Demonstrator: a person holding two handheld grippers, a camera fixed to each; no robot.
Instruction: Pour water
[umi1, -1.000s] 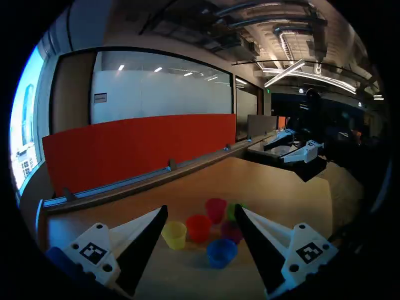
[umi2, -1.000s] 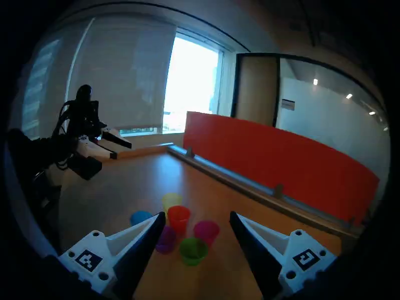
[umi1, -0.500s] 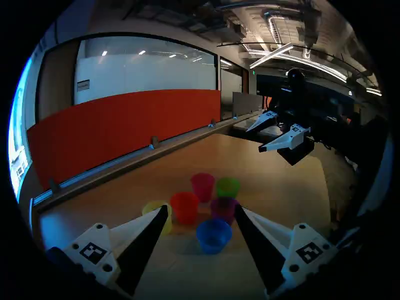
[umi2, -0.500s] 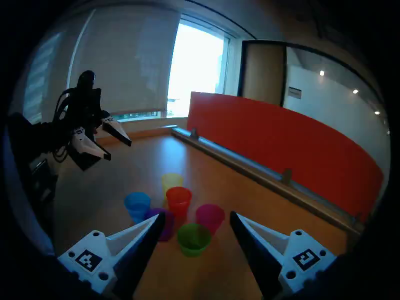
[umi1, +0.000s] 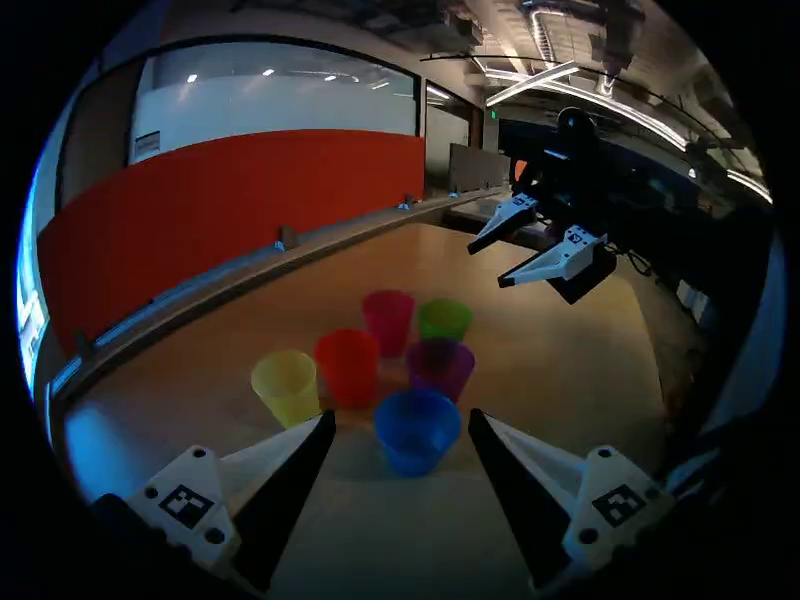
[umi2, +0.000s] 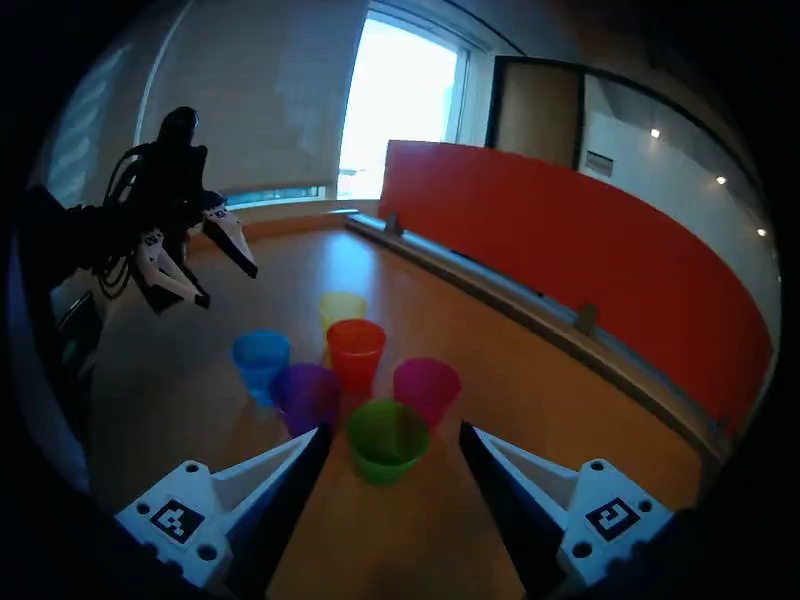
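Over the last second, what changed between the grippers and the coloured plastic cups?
Both open grippers advanced toward the six coloured plastic cups: the left gripper now nearly frames the blue cup, the right gripper the green cup. Nothing was grasped or released. The cups kept their arrangement on the wooden table.

Nothing legible: the wall notice (umi1: 146, 146) at ten o'clock is too small; the marker (umi1: 187, 505) on the left claw (umi1: 400, 414) is only a pattern.

Red partition (umi1: 230, 190) behind wooden table (umi1: 545, 345)
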